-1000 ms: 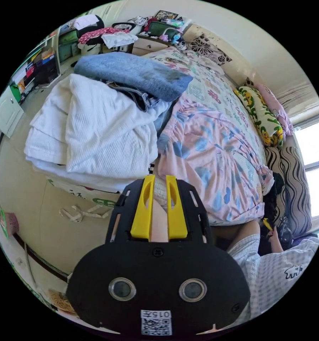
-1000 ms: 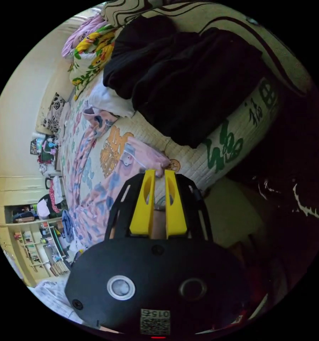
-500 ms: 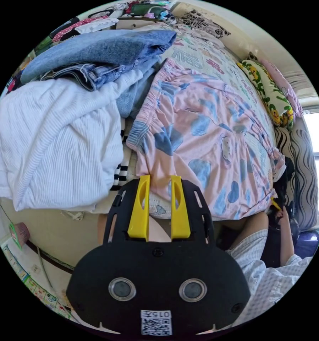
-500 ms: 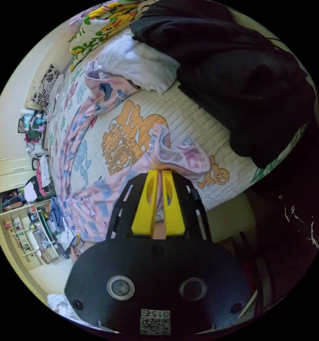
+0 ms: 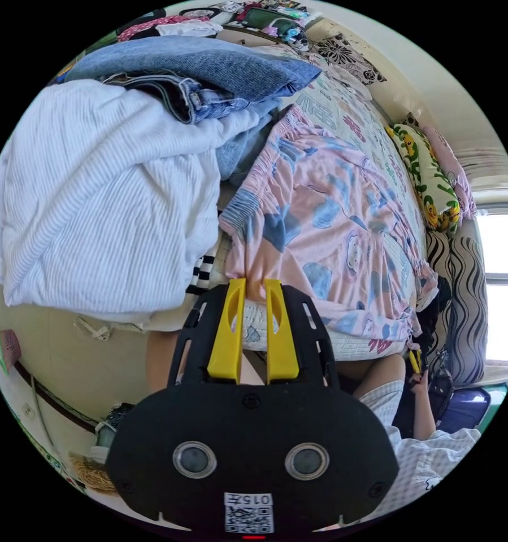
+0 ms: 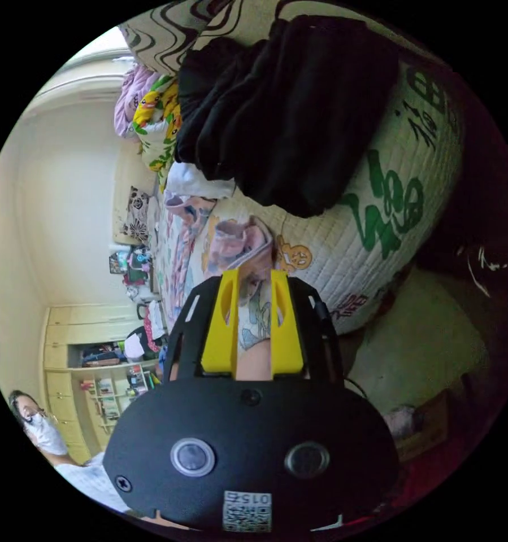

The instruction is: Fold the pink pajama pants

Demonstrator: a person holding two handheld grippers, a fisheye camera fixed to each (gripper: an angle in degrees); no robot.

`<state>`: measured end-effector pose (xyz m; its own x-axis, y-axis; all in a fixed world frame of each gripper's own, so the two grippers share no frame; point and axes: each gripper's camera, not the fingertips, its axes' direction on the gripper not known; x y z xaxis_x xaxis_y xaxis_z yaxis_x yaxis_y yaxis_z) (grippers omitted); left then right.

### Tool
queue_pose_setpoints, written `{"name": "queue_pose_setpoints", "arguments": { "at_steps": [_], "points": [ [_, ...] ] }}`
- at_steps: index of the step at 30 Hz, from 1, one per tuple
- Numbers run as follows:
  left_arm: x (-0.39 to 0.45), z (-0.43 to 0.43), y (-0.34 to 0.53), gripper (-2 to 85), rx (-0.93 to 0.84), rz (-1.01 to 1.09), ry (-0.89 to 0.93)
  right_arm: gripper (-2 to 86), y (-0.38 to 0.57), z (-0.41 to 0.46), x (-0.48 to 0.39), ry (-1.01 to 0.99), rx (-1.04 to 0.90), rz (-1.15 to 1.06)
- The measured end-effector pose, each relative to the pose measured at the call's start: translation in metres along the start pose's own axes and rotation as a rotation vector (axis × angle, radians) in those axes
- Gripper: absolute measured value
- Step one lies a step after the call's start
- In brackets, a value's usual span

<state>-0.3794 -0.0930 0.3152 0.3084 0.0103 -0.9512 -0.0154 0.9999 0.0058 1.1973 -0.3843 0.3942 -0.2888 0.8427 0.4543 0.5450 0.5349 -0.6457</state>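
My left hand-held gripper pinches the pants at their edge. My right hand-held gripper stands released, the pants' hem just ahead of it.

Both views sit close at the bed edge, facing across it from opposite ends, sharing the pink pajama pants.
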Motion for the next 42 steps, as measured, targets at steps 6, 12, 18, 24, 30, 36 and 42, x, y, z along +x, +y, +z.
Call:
{"name": "queue_pose_setpoints", "arguments": {
  "at_steps": [6, 12, 18, 24, 30, 36, 42],
  "points": [
    [-0.002, 0.01, -0.007, 6.3, -0.011, -0.018, 0.0, 12.8, -0.012, 0.015, -0.006, -0.068, -0.047, 0.0],
    [-0.007, 0.021, -0.011, 6.1, -0.009, -0.027, 0.0, 13.1, -0.015, 0.001, -0.029, -0.109, -0.032, -0.052],
    [-0.008, 0.039, -0.017, 5.9, -0.01, -0.034, -0.021, 0.8, -0.028, 0.042, -0.05, 0.229, -0.267, -0.136],
    [-0.017, 0.057, -0.019, 5.6, -0.003, -0.059, 0.017, 0.4, -0.029, 0.005, -0.079, 0.544, -0.225, -0.323],
    [-0.016, 0.08, -0.019, 5.5, 0.018, -0.061, 0.0, 11.2, -0.013, 0.035, -0.094, 0.294, -0.243, -0.278],
    [-0.006, 0.108, -0.016, 4.9, 0.01, -0.009, -0.099, 9.4, 0.002, 0.123, -0.095, 0.597, -0.299, -0.252],
    [-0.002, 0.142, -0.023, 3.2, -0.037, 0.021, -0.188, 0.9, 0.009, 0.095, -0.098, 0.616, -0.213, -0.324]
  ]
}}
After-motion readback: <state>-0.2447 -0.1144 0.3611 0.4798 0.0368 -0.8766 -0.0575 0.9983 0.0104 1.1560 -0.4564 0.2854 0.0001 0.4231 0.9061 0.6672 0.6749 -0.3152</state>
